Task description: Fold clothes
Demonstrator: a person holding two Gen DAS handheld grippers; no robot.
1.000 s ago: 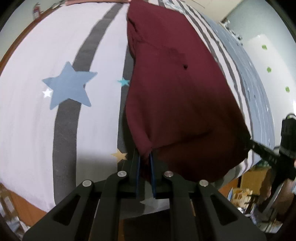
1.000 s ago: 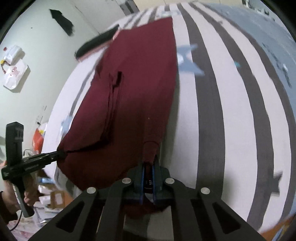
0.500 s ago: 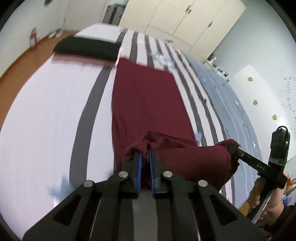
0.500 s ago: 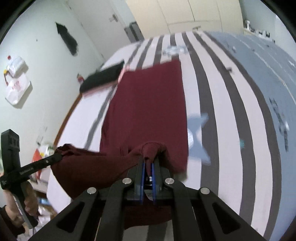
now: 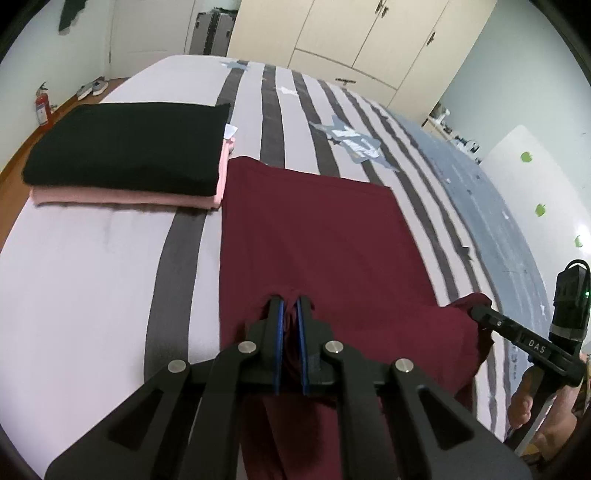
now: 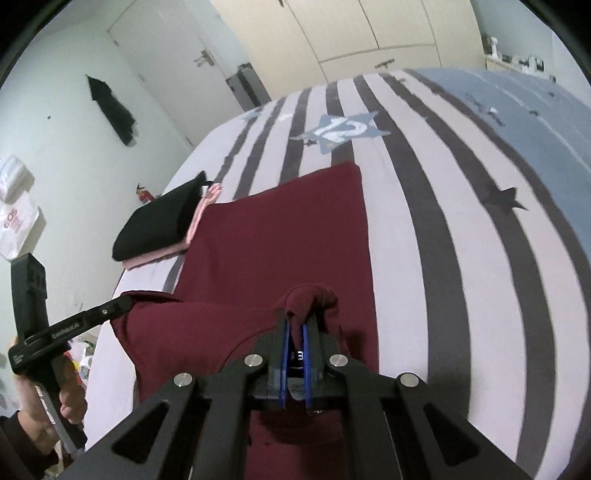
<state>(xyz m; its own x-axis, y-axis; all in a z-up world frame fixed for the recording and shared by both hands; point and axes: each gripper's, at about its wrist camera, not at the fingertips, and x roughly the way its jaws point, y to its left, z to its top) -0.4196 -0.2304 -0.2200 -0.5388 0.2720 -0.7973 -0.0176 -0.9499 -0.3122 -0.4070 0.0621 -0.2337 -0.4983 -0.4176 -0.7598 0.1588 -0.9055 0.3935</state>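
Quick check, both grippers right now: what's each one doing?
Left gripper: jaws closed on a corner of the maroon garment.
Right gripper: jaws closed on the garment's other corner, fabric bunched above them.

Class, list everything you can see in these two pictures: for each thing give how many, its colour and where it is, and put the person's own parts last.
shirt: one, dark red, flat on the bed, near edge lifted
folded clothes: two stacked, black on pink, left of the shirt
bed cover: one, white with grey stripes and blue stars, under everything
cupboards: one row, cream, far wall
suitcase: one, grey, beside the cupboards
fire extinguisher: one, red, floor at left
left tongs: black with blue pads, shut on the shirt's edge
right tongs: black with blue pads, shut on the shirt's edge
hand: one, gripping the left tongs' handle
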